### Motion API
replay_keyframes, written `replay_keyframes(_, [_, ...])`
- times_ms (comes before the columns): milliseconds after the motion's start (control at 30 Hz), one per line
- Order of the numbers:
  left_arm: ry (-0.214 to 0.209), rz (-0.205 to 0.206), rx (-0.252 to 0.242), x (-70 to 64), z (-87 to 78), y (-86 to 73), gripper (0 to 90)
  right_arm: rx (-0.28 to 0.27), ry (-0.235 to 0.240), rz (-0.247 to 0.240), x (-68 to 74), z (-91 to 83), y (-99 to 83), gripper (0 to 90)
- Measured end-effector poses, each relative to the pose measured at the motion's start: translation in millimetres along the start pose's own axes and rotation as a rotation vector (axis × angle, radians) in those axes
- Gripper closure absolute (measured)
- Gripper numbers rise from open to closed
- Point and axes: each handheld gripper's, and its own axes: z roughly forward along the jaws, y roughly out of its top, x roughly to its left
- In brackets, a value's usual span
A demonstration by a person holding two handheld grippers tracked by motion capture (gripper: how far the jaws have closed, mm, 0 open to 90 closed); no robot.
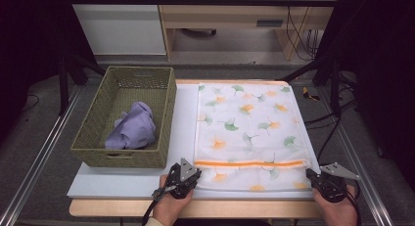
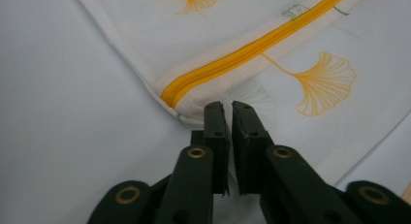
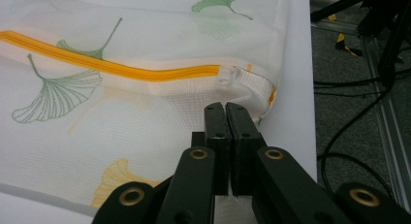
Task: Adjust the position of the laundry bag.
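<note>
A woven basket [image 1: 98,133] holding a crumpled lilac cloth [image 1: 133,129] stands left of the ginkgo-print mesh laundry bag [image 1: 247,123] lying flat on the white table [image 1: 182,118]. The left gripper [image 1: 187,174] and right gripper [image 1: 319,179], jaws nearly closed and empty, sit at the bag's near corners by its orange zipper [image 1: 249,163].

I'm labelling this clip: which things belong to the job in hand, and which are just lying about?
In the job: mesh bag with its orange zipper; left gripper; right gripper.

Lying about: woven basket; purple cloth inside it.
</note>
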Motion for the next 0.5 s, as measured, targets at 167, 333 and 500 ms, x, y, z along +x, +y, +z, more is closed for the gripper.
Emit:
replay_keyframes(167, [0.004,-0.008,-0.009,1.8,-5.4,-1.2,89.5,0.005,0.013,-0.005,3.1,1.3,2.0,89.3])
replay_keyframes(333, [0.025,-0.002,-0.012,4.7,-17.2,-2.3,89.8,0.015,0.037,-0.028,8.1,5.4,4.3,89.4])
replay_keyframes(500, [0.038,-0.006,-0.011,6.4,-26.7,-5.8,89.8,0.017,0.049,-0.052,16.3,7.3,7.1,89.3])
